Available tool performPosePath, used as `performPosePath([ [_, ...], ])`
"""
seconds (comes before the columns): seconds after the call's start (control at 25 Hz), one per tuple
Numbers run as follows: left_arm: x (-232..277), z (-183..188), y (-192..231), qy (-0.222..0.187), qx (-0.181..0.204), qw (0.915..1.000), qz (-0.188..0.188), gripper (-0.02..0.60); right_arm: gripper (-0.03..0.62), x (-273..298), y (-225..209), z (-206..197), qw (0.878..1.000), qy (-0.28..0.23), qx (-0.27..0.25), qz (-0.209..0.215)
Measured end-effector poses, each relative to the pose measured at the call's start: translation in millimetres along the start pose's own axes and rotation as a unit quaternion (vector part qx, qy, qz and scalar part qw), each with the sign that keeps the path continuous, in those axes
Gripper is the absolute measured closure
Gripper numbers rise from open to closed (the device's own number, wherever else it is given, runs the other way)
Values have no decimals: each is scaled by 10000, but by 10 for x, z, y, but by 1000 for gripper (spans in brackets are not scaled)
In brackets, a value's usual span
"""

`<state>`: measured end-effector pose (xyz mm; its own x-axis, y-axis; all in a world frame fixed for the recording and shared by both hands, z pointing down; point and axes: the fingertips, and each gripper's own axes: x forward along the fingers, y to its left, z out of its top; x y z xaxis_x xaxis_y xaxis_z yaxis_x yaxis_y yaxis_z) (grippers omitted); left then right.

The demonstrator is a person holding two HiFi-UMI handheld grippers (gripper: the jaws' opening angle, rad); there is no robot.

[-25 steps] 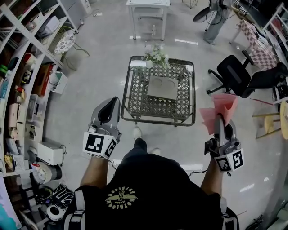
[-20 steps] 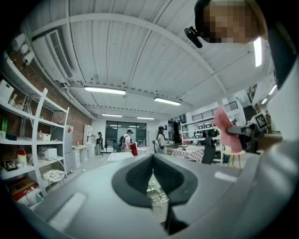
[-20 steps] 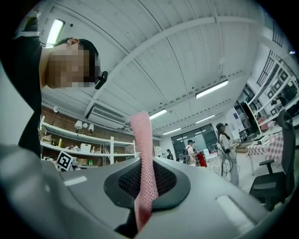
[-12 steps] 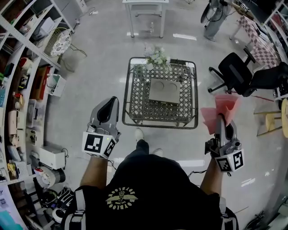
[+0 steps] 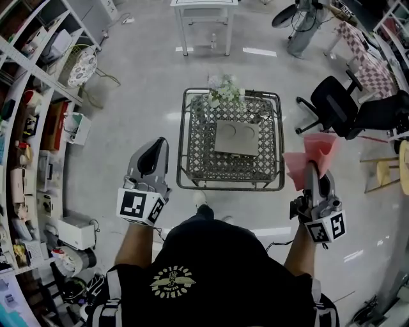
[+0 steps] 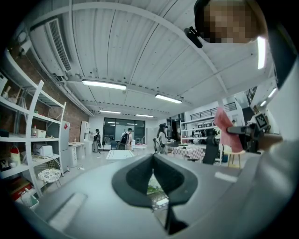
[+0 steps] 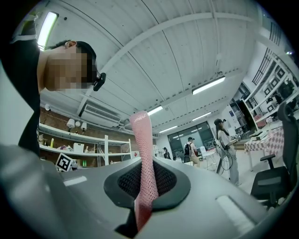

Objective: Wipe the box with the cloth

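Note:
A flat grey box (image 5: 237,138) with two round dents lies on a low wire-mesh table (image 5: 193,163) ahead of me in the head view. My right gripper (image 5: 311,167) is held upright at the right, shut on a pink cloth (image 5: 310,157) that sticks up past its jaws; the same pink cloth (image 7: 142,158) stands pinched between the jaws in the right gripper view. My left gripper (image 5: 155,151) is raised at the left, jaws closed with nothing in them. Both grippers are short of the table, well clear of the box.
A small bunch of flowers (image 5: 222,89) stands at the table's far edge. Shelves (image 5: 29,121) full of goods line the left. A black office chair (image 5: 332,105) and a wooden stool (image 5: 382,172) stand at the right. A white table (image 5: 206,13) is further ahead.
The table and box have shifted slightly right and closer in the head view as the person steps forward. Both grippers keep their pose, the cloth still held.

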<state>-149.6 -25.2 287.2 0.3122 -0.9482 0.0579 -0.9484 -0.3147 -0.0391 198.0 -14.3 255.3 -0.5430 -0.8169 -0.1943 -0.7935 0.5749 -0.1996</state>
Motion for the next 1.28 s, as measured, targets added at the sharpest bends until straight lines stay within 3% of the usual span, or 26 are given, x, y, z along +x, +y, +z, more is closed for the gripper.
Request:
performPosePath([
  [0.56, 459, -28, 640, -203, -138, 9986, -460, 581, 577, 631, 308, -41, 9992, 22, -272, -285],
  [0.8, 653, -104, 685, -169, -184, 9973, -693, 581, 577, 833, 398, -80, 9992, 148, -173, -342],
  [1.16, 1129, -604, 484, 213, -399, 9965, -708, 581, 577, 965, -14, -672, 9962, 804, -219, -241],
  [1.28, 1270, -770, 434, 306, -400, 9965, -668, 581, 577, 1069, -198, -837, 9963, 796, -188, -280],
])
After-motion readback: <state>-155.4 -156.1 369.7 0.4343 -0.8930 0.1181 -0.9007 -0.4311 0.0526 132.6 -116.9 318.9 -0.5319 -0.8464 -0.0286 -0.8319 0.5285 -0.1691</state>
